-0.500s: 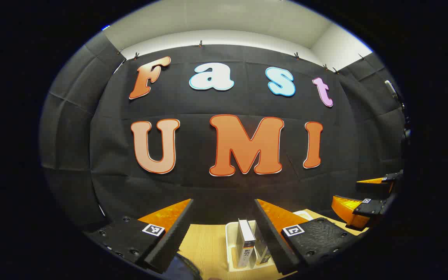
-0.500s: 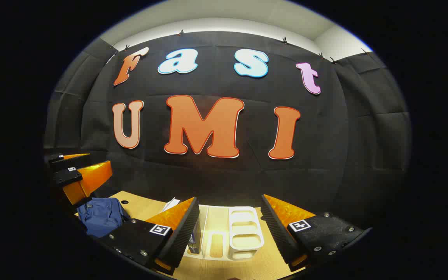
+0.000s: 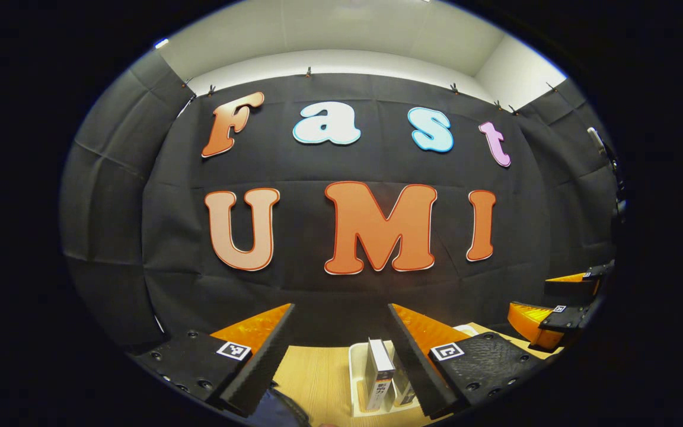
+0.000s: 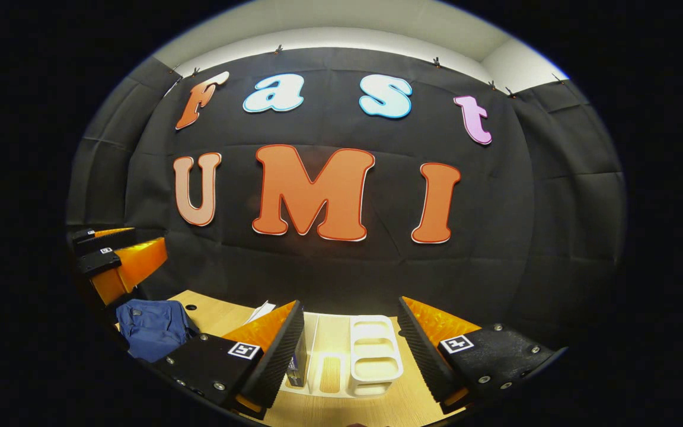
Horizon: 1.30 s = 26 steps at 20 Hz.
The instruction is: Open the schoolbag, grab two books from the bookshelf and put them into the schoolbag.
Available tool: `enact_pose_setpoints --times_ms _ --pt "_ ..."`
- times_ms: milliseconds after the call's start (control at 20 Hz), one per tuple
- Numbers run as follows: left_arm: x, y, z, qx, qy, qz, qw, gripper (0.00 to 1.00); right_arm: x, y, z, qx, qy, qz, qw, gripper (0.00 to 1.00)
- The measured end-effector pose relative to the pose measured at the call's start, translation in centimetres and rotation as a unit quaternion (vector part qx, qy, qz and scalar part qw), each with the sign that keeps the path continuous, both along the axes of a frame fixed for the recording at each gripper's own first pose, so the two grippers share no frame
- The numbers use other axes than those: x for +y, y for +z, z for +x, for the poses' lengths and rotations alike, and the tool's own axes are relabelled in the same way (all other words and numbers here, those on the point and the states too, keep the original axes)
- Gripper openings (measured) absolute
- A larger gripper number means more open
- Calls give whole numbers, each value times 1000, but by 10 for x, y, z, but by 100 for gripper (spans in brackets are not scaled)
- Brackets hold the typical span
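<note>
Both grippers are raised above the wooden surface (image 4: 341,409), facing the black booth wall.

Left gripper (image 3: 341,350): jaws spread wide, nothing between them. In the left gripper view, a white bookshelf rack (image 3: 354,373) stands on the surface just ahead, between the two fingers. Books (image 3: 379,373) stand upright in it, spines up; one white-topped book is clearest, with at least one more just right of it, partly hidden by the right finger. A bit of dark blue fabric shows at the bottom edge near the left finger; too little is visible to tell what it is.

Right gripper (image 4: 350,341): jaws also spread wide, holding nothing. In the right gripper view the same white rack (image 4: 374,356) sits ahead between the fingers, its right-hand compartments showing as open slots. One upright book (image 4: 297,365) stands at the rack's left end, partly behind the left finger.

Schoolbag (image 4: 152,329): dark blue, lying on the surface to the left of the rack, well apart from it, in the right gripper view. Can't tell whether it is zipped. A white sheet lies between the bag and the rack, partly behind the finger.

Each view catches the other gripper at its edge, held at a similar height: right gripper (image 3: 561,305) at far right, left gripper (image 4: 113,258) at far left, above the schoolbag.
</note>
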State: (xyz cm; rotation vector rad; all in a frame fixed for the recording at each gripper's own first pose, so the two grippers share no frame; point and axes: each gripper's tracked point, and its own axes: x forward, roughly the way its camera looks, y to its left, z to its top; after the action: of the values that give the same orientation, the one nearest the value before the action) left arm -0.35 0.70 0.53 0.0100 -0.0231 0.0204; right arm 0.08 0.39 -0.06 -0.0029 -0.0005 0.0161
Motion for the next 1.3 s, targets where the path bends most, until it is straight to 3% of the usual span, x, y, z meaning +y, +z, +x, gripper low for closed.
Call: enact_pose_setpoints --times_ms 1300 --pt "14 -6 -9 8 12 -3 1000 94 28 -9 -1 12 35 -2 999 94"
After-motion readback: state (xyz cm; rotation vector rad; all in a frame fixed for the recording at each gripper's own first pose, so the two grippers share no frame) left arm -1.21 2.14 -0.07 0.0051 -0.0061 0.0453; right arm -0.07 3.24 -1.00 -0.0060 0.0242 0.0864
